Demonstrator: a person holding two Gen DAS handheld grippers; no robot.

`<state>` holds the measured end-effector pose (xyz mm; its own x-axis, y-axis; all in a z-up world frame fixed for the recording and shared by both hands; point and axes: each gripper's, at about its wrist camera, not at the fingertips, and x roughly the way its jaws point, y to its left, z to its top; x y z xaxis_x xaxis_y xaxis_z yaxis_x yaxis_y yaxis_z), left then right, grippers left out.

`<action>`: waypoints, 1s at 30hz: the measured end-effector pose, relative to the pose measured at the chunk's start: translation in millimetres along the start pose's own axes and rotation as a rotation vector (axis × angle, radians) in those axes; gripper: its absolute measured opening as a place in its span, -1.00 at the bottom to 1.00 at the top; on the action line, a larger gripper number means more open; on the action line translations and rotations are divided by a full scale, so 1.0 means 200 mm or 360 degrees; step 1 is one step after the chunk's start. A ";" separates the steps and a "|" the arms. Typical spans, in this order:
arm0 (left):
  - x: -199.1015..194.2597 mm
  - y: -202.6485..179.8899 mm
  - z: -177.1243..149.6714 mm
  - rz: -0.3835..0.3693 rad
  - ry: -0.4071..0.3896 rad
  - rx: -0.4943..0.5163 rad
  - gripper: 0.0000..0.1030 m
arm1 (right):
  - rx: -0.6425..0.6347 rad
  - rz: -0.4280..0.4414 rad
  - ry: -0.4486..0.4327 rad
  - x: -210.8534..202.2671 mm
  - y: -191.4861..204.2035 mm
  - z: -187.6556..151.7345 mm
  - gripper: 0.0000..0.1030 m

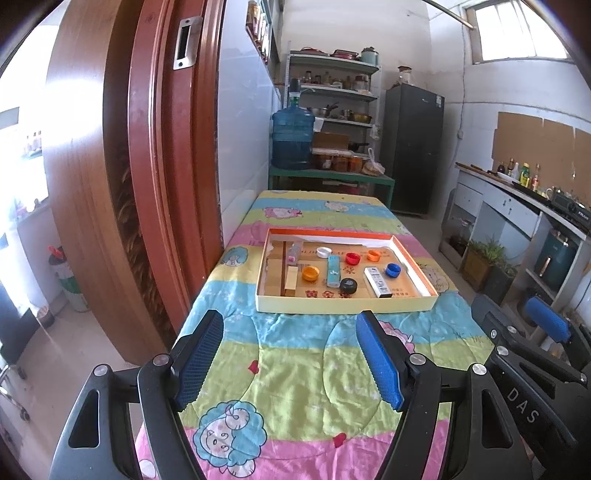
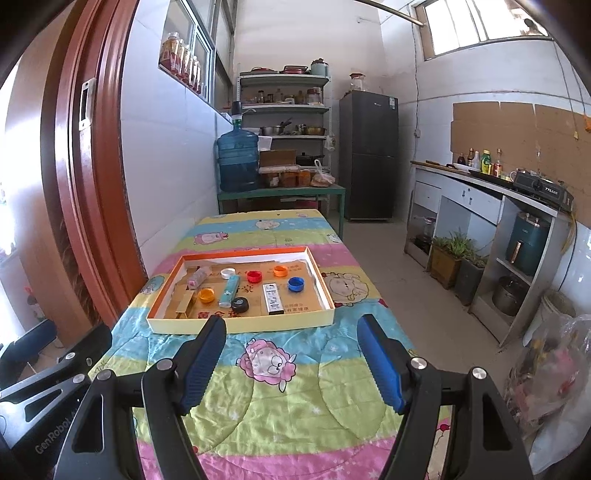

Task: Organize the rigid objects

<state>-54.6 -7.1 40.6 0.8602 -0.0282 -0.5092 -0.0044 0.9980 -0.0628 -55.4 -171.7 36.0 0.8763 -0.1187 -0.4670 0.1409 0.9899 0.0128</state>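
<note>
Narrow white-walled kitchen, lit by daylight from a high window (image 2: 480, 26)

Reddish-brown wooden door frame (image 1: 155, 177) at left; long table under a striped cartoon quilt (image 2: 295, 398) down the middle; behind it a green bench (image 2: 280, 194) with a blue water jug (image 2: 237, 162), then a white shelf rack (image 2: 284, 107) crowded with jars and pots, beside a dark fridge (image 2: 369, 155). Along the right wall a counter (image 2: 476, 184) with bottles and a gas stove (image 2: 543, 190), cardboard sheets (image 2: 517, 129) fixed to the wall above, potted plants (image 2: 454, 254) on the grey concrete floor (image 2: 384, 251) below
</note>
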 end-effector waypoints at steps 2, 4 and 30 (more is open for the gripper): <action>-0.01 0.00 -0.01 -0.0002 -0.0001 -0.0004 0.47 | -0.0007 0.0006 0.0005 -0.01 0.00 -0.01 0.42; 0.01 0.00 -0.01 -0.0007 0.0008 -0.0003 0.47 | -0.0021 0.0001 0.0010 -0.01 0.01 -0.03 0.42; -0.05 -0.02 -0.01 -0.0029 0.0024 0.0013 0.47 | -0.0050 0.0052 0.0025 -0.07 0.00 -0.04 0.42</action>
<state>-63.2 -11.2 44.4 0.8522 -0.0470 -0.5210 0.0152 0.9978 -0.0651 -71.0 -169.6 34.9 0.8729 -0.0853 -0.4804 0.0975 0.9952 0.0004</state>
